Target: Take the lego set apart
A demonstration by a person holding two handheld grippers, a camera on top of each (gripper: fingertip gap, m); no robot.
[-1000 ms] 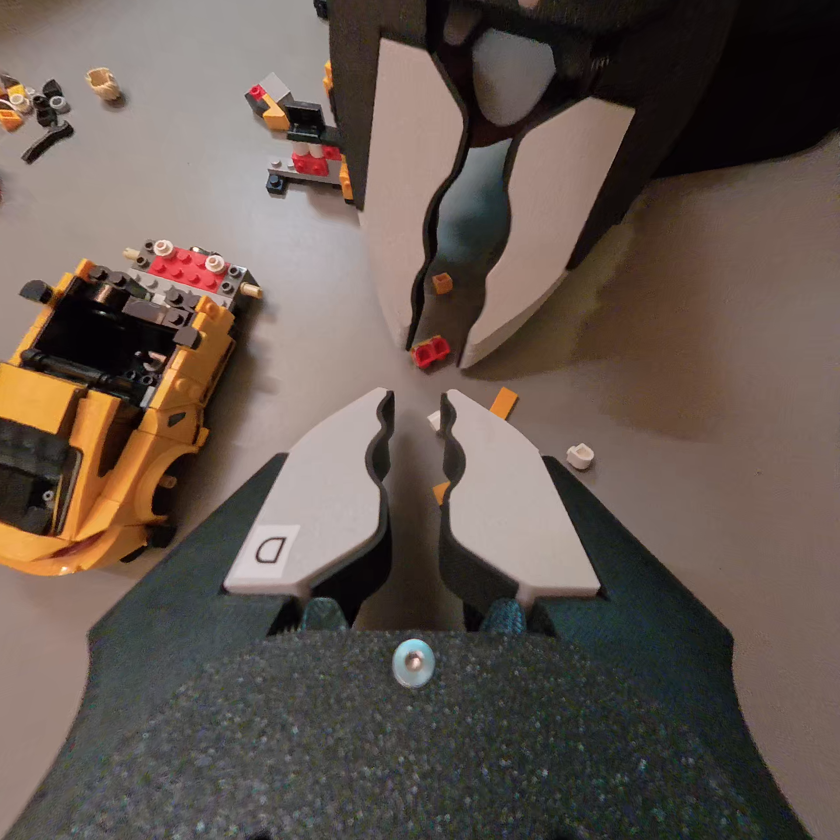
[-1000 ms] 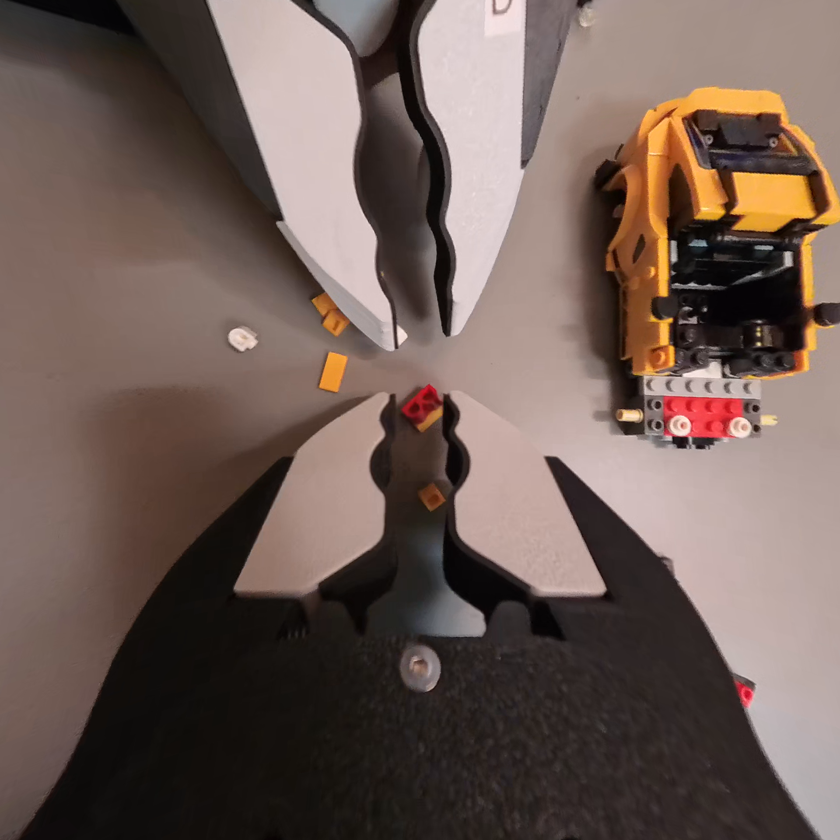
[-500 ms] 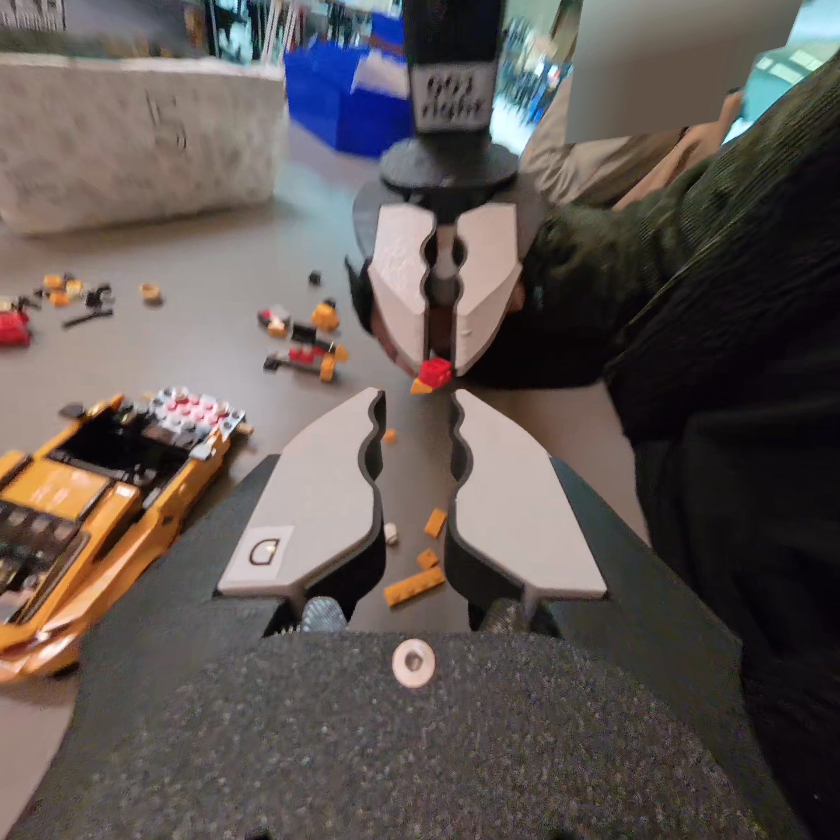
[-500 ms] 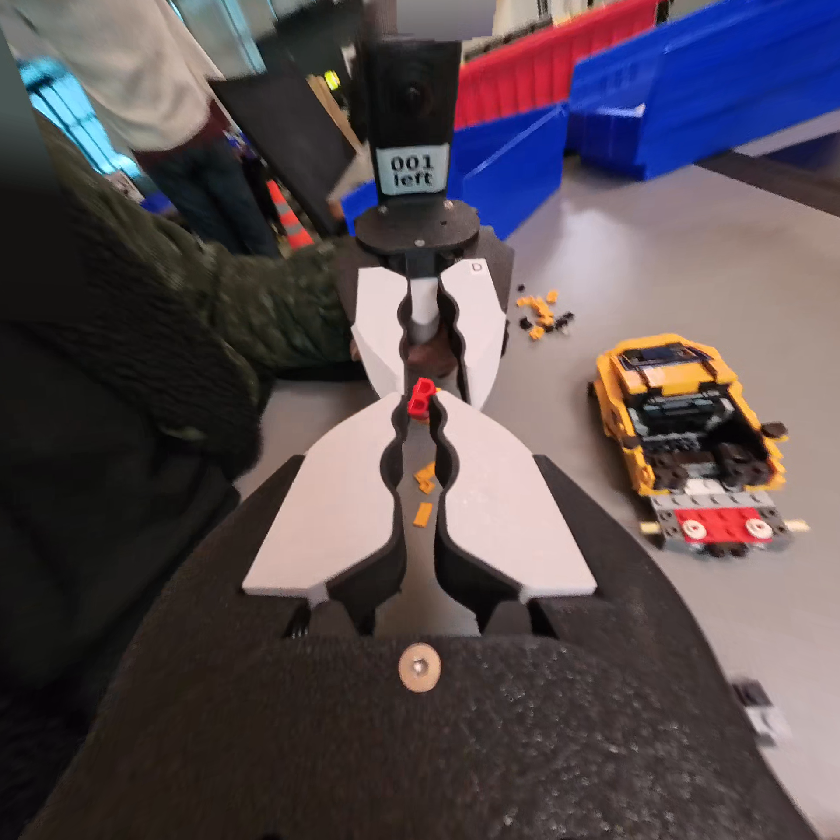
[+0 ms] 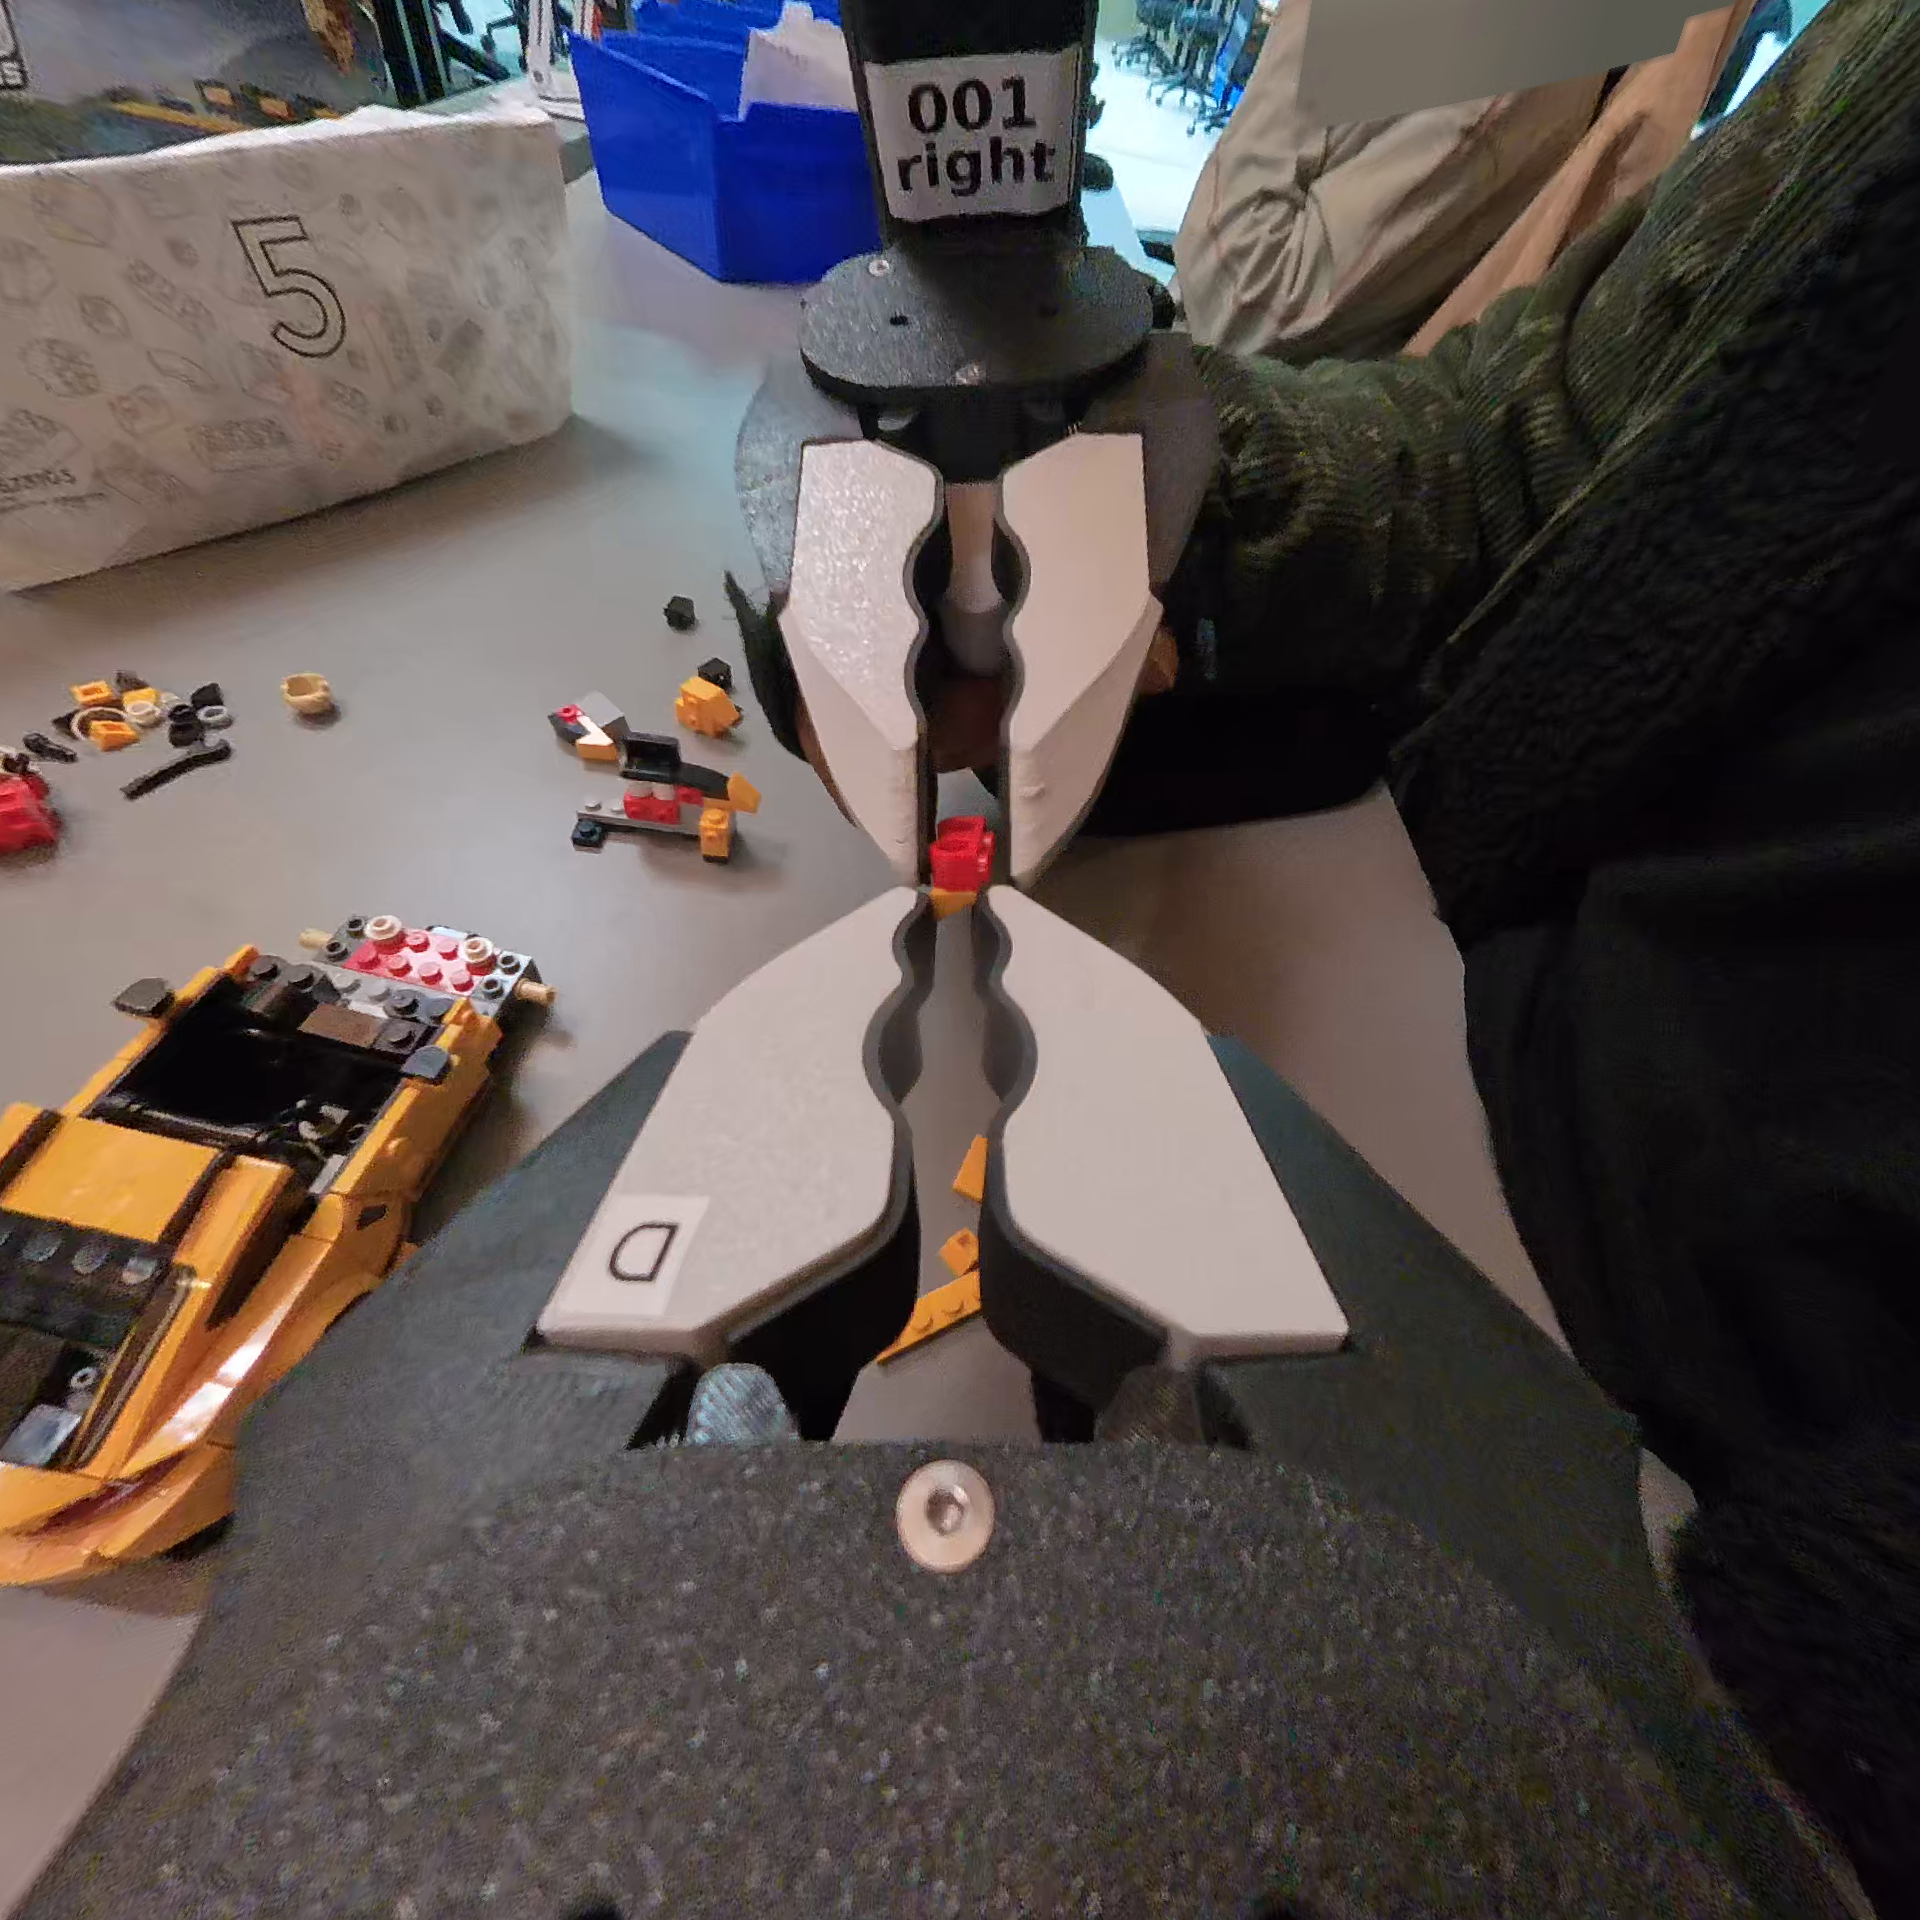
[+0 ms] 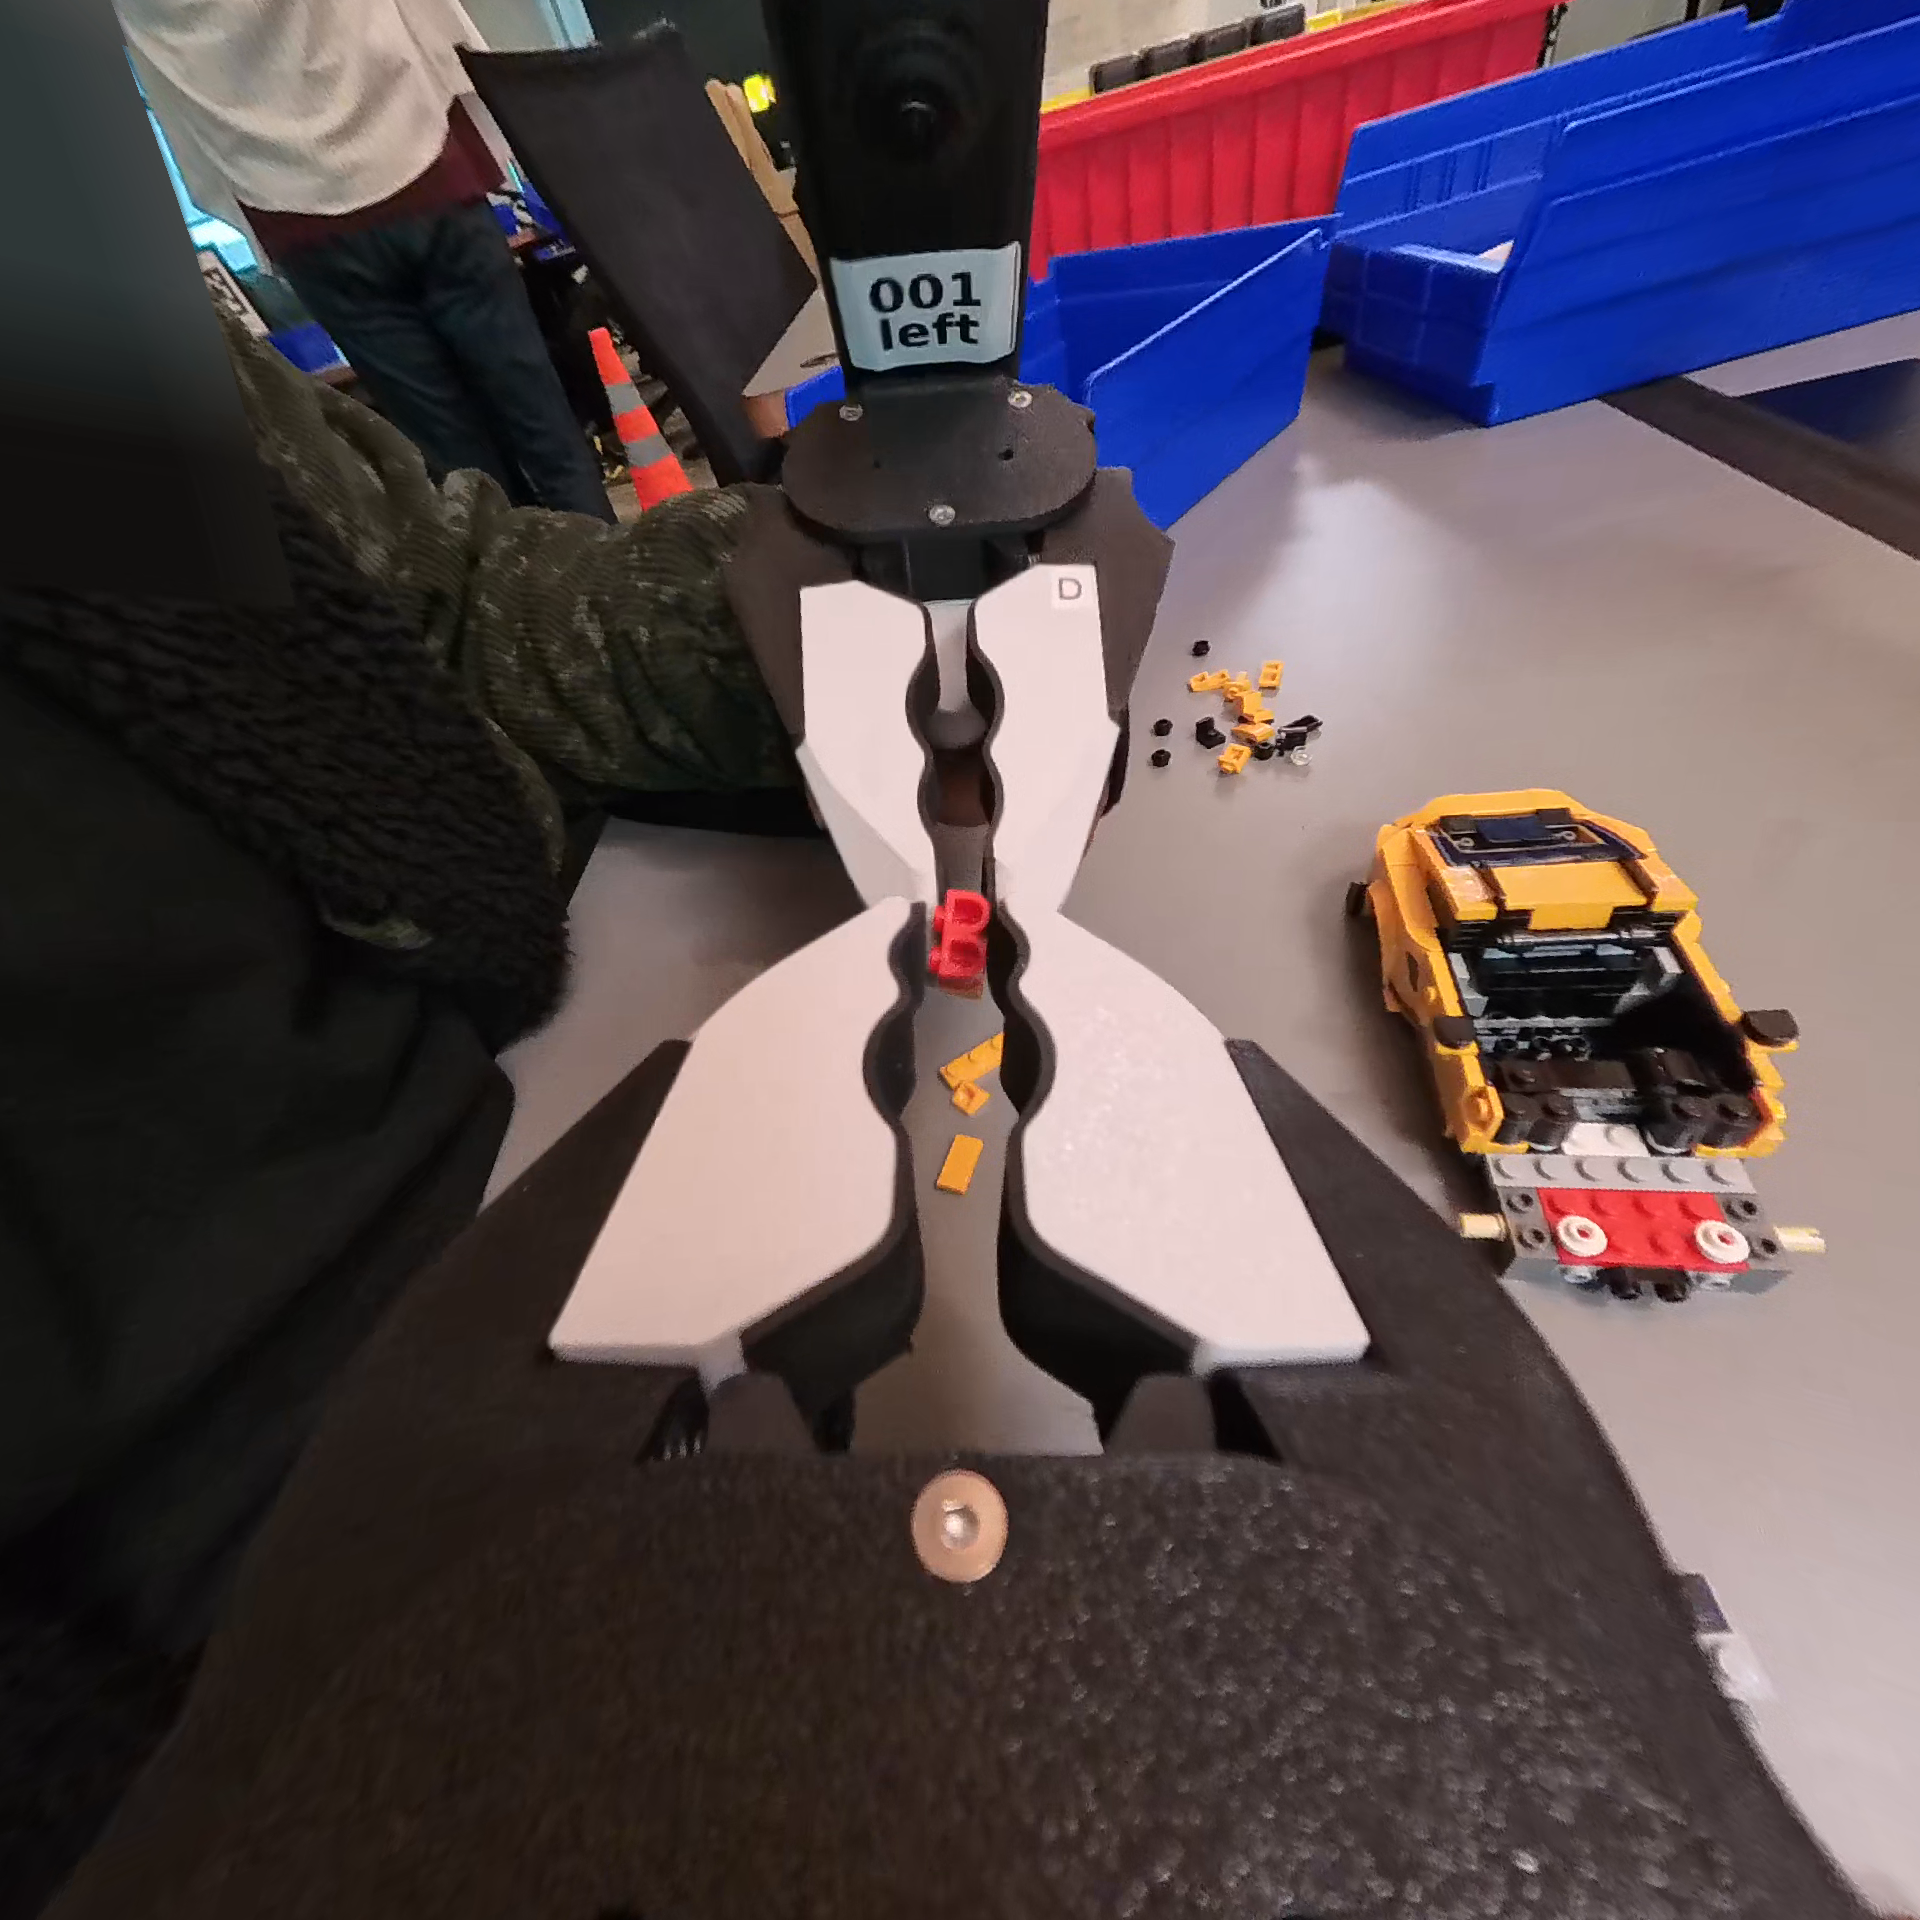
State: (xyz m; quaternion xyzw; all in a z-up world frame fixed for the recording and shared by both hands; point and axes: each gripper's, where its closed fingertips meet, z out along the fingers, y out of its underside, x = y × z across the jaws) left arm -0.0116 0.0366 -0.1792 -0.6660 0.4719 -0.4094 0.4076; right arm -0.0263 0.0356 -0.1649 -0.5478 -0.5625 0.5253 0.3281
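Observation:
A small red brick (image 5: 961, 847) with an orange piece (image 5: 951, 902) under it is held above the grey table, between the two grippers meeting tip to tip. My right gripper (image 6: 956, 920) is shut on the red brick (image 6: 958, 940). My left gripper (image 5: 951, 896) has its tips closed on the orange piece. The right gripper (image 5: 961, 868) faces me in the left wrist view, and the left gripper (image 6: 956, 888) faces me in the right wrist view. The partly stripped yellow lego car (image 5: 208, 1195) lies to the left, also showing in the right wrist view (image 6: 1558, 997).
Loose orange plates (image 5: 951, 1309) (image 6: 971, 1070) lie under the grippers. Small sub-assemblies (image 5: 665, 790) and loose parts (image 5: 135, 717) (image 6: 1247, 717) are scattered. A white paper bag (image 5: 281, 343) and blue bins (image 6: 1558, 260) stand behind. A dark green sleeve (image 5: 1558, 623) fills one side. My two grippers' fingertips are within a few centimetres of each other.
Both grippers tilted up from pointing down at the table to level. The right gripper lifted the red brick off the table. The left gripper closed on its orange piece.

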